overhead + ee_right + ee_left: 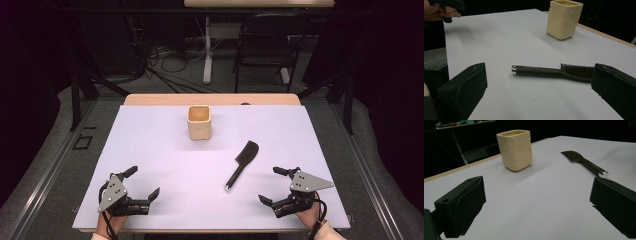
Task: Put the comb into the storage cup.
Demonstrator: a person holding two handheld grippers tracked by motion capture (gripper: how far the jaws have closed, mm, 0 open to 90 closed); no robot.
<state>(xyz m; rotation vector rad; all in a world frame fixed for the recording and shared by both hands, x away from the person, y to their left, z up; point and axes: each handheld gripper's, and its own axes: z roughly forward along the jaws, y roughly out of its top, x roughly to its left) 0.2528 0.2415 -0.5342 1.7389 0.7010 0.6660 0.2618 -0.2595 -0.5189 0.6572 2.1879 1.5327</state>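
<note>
One dark brush [242,164] lies flat on the white-covered table [150,145], right of centre and nearer the near edge than the far one. Its long axis runs diagonally: the bristled head points toward the far right corner, and the slim handle with its shiny metal tip points toward the near edge. One cream, square-sided cup [199,121] stands upright near the middle of the far edge, well apart from the brush.

Two grippers rest low by the near edge, one at each near corner, each held in a hand that comes in from the near side. The left gripper [144,186] has its jaws spread wide, holding nothing, aimed inward. The right gripper [274,186] is likewise released and empty, jaws wide and facing the brush handle, near it but not touching.
</note>
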